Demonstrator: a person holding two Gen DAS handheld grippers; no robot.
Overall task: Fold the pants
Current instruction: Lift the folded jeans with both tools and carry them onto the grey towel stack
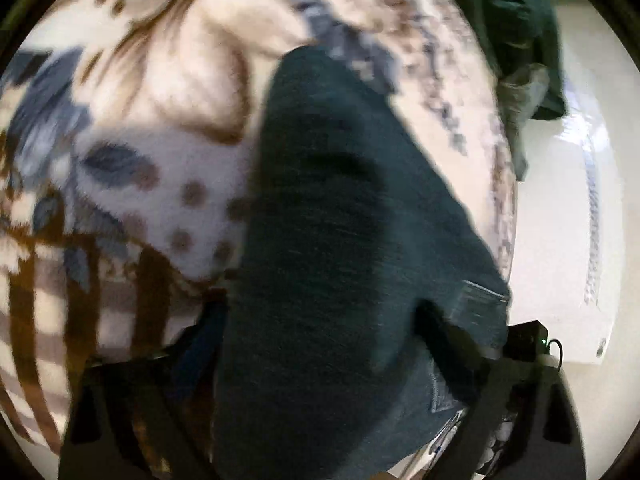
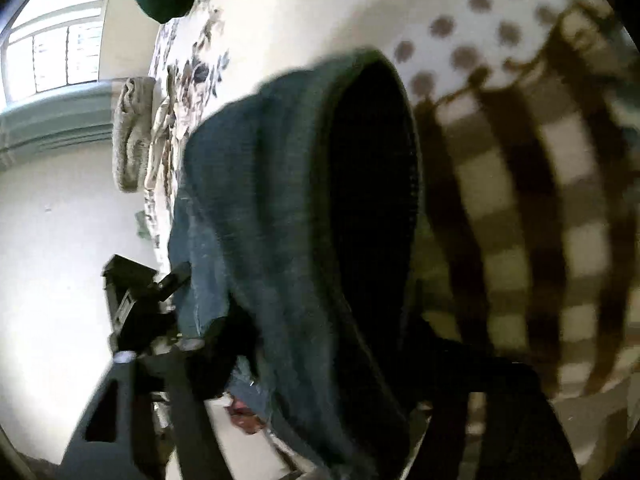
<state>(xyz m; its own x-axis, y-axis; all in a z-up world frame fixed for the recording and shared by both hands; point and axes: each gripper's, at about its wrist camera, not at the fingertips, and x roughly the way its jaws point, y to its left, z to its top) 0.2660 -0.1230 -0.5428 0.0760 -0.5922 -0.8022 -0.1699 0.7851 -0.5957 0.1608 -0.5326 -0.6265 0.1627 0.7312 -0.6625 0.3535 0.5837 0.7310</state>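
Pants (image 1: 340, 220): dark denim, lifted over blanket (image 1: 160, 184), near its edge.
Left gripper (image 1: 320, 364): clamped on pants.
Right gripper (image 2: 320, 364): clamped on pants.
Progress: mid-fold, unfinished; laying flat and further folds remain.

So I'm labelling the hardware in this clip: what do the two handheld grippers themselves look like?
Both look matte black. The left gripper has broad flat angular fingers with cut-out slots, a thin black cable loop and a small green light to its right. The right gripper has similar black slotted fingers. No sleeves or markings are discernible.
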